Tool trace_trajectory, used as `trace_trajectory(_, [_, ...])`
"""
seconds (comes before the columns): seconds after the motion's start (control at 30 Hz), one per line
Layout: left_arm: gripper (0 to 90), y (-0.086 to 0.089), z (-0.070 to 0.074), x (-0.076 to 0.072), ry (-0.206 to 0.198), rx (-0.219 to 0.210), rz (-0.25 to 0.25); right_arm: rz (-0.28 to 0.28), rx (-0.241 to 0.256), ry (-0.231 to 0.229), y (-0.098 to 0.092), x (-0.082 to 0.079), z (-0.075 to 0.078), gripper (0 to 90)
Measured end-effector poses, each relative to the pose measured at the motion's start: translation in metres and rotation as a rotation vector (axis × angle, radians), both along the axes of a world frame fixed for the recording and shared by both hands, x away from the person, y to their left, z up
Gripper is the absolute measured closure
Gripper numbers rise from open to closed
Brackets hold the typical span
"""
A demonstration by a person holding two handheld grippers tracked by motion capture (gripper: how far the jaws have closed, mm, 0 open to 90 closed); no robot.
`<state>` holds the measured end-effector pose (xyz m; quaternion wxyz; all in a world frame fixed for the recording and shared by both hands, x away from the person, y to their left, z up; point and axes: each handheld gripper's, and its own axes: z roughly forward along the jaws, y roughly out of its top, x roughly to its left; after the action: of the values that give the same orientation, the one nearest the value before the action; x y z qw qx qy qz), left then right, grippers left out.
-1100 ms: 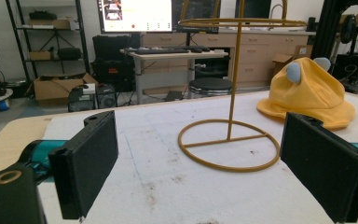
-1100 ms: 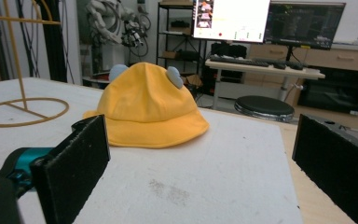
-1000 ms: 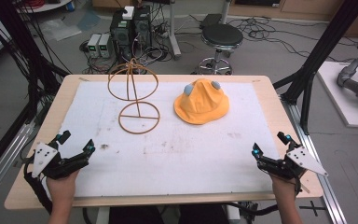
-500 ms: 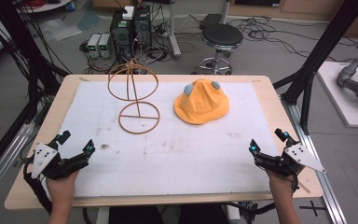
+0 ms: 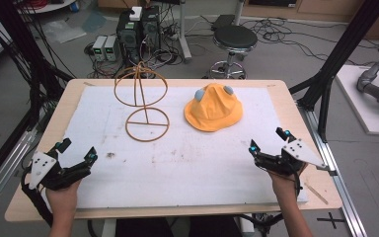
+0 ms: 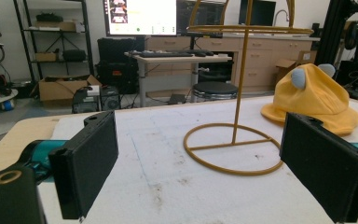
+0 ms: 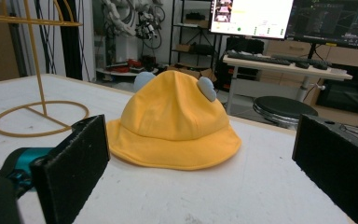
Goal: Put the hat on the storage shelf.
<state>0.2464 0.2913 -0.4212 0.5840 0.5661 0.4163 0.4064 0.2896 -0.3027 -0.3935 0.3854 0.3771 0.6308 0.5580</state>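
A yellow bucket hat (image 5: 213,107) with two grey ear-like bumps lies on the white mat at the back right; it also appears as the hat (image 7: 172,126) and the hat (image 6: 312,98). A gold wire stand (image 5: 143,101) with a round base stands upright to the hat's left, seen close as the stand (image 6: 235,140). My left gripper (image 5: 76,150) is open near the front left corner, nothing between its jaws. My right gripper (image 5: 268,140) is open at the front right, short of the hat, holding nothing.
The white mat (image 5: 177,163) covers a wooden table (image 5: 306,128). Black frame posts (image 5: 335,64) flank the table. A stool (image 5: 233,42) and electronics boxes (image 5: 128,29) stand on the floor behind it. A thin stick (image 5: 319,193) lies at the front right edge.
My right gripper has moved a little forward and left, toward the hat. The left gripper has barely shifted. Hat and stand are unmoved.
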Motion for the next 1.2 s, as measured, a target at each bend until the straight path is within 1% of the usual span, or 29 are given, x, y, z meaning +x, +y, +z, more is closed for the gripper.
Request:
trace_trajectory(0.07, [11.9,0.000,0.000,0.000,-0.001,-0.001,-0.001,-0.007,-0.011,-0.007,0.005,0.005,0.002,3.5])
trace_trajectory(0.13, [11.9,-0.001,0.000,0.000,-0.002,-0.002,-0.003,-0.008,-0.009,-0.012,0.010,0.011,0.005,3.5])
trace_trajectory(0.17, [11.9,-0.001,0.000,0.000,-0.002,-0.002,-0.003,-0.008,-0.009,-0.012,0.010,0.011,0.005,3.5])
trace_trajectory(0.2, [11.9,-0.001,0.000,0.000,-0.001,0.000,-0.004,0.005,0.017,0.005,0.014,0.016,0.006,3.5])
trace_trajectory(0.23, [11.9,-0.001,0.000,0.000,0.001,0.003,-0.005,0.005,0.017,0.005,0.014,0.016,0.006,3.5])
trace_trajectory(0.3, [11.9,-0.002,0.000,0.001,0.002,0.006,-0.008,0.025,0.033,0.013,0.020,0.024,0.011,3.5])
trace_trajectory(0.4, [11.9,-0.004,-0.001,0.002,0.005,0.010,-0.013,0.030,0.018,-0.006,0.026,0.031,0.017,3.5])
trace_trajectory(0.5, [11.9,-0.005,0.000,0.001,0.001,0.004,-0.015,0.038,-0.002,-0.003,0.033,0.041,0.023,3.5])
trace_trajectory(0.53, [11.9,-0.005,0.000,0.001,0.001,0.004,-0.015,0.043,0.000,0.010,0.036,0.044,0.024,3.5])
trace_trajectory(0.6, [11.9,-0.004,0.001,0.001,0.000,0.011,-0.014,0.053,-0.019,0.009,0.041,0.052,0.026,3.5])
trace_trajectory(0.63, [11.9,-0.004,0.001,0.001,0.001,0.009,-0.014,0.056,-0.021,0.019,0.045,0.056,0.028,3.5])
trace_trajectory(0.67, [11.9,-0.004,0.000,0.001,0.001,0.003,-0.012,0.062,-0.027,0.019,0.048,0.060,0.029,3.5])
trace_trajectory(0.7, [11.9,-0.004,0.000,0.002,0.002,0.003,-0.012,0.072,-0.030,0.013,0.051,0.064,0.031,3.8])
trace_trajectory(0.73, [11.9,-0.003,0.000,0.001,0.003,0.004,-0.010,0.087,-0.020,0.011,0.053,0.067,0.032,5.0])
trace_trajectory(0.77, [11.9,-0.003,0.000,0.001,0.003,0.004,-0.010,0.097,-0.013,-0.001,0.055,0.070,0.035,5.1])
trace_trajectory(0.8, [11.9,-0.003,0.000,0.001,0.003,-0.001,-0.008,0.097,-0.013,-0.001,0.055,0.070,0.035,5.1])
trace_trajectory(0.83, [12.0,-0.003,0.000,0.001,0.001,-0.008,-0.009,0.100,0.008,-0.031,0.060,0.075,0.039,5.4])
trace_trajectory(0.87, [11.9,-0.002,0.000,0.001,0.000,-0.010,-0.006,0.099,0.011,-0.033,0.061,0.078,0.040,5.4])
trace_trajectory(0.93, [11.9,-0.001,0.000,0.001,0.001,-0.009,-0.006,0.103,0.006,-0.027,0.064,0.087,0.041,5.4])
trace_trajectory(1.0, [11.9,0.000,0.000,0.000,0.004,-0.010,-0.004,0.096,-0.008,-0.004,0.067,0.098,0.041,5.3])
trace_trajectory(1.07, [11.9,0.001,0.000,0.000,0.002,-0.013,-0.003,0.094,-0.002,0.012,0.069,0.109,0.042,5.4])
trace_trajectory(1.1, [11.9,0.001,0.000,0.000,0.002,-0.017,-0.002,0.092,0.008,0.003,0.070,0.113,0.041,5.4])
trace_trajectory(1.2, [11.9,0.001,0.000,0.000,-0.002,-0.023,-0.003,0.084,0.020,0.012,0.072,0.122,0.040,5.3])
